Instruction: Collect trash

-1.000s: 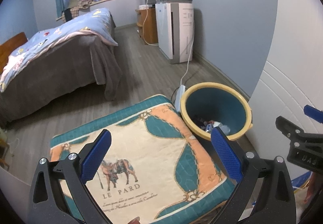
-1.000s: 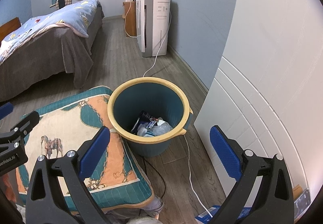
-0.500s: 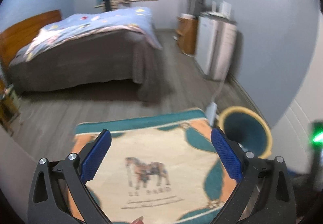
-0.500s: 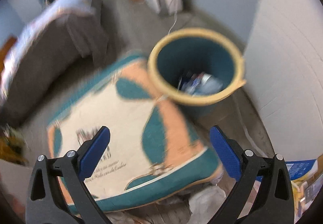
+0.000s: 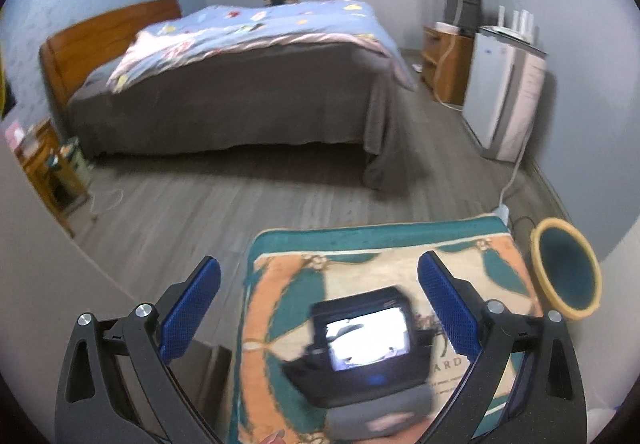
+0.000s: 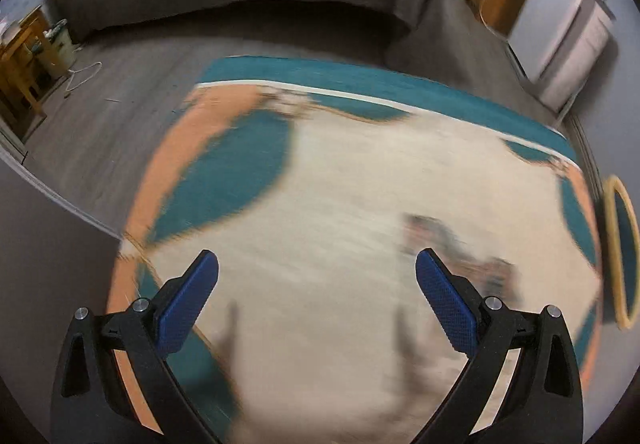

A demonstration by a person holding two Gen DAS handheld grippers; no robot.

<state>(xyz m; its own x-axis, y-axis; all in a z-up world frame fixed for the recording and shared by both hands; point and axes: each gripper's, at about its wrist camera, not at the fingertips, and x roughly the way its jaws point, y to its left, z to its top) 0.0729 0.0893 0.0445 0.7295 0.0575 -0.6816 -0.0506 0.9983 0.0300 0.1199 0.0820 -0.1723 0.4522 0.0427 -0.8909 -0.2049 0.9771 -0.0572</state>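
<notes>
- Where the cushioned surface (image 5: 360, 260) ends at its right edge, the trash bin (image 5: 566, 272) stands on the floor, teal inside with a yellow rim; its mouth faces the left wrist camera, but what lies inside cannot be made out
- From the right wrist view the bin (image 6: 622, 252) shows only as a thin sliver of yellow rim at the far right, beside the surface (image 6: 360, 203), its contents hidden
- Left claw (image 5: 320, 308) is spread wide, blue pads well apart, nothing between them; it hangs above the near part of the surface, pointing toward the bed (image 5: 240, 83)
- Right claw (image 6: 316, 308) is likewise spread wide and holds nothing; it is tilted down at the cream middle of the patterned surface, which is smeared by motion blur
- Between the left claw's fingers, the back of the right device (image 5: 364, 344) shows, a dark body with a lit screen, blurred, over the surface
- Beyond the surface lie the grey wooden floor (image 5: 200, 211), the bed with a blue quilt, and a white appliance (image 5: 504, 95) by the right wall, its cable trailing toward the bin
</notes>
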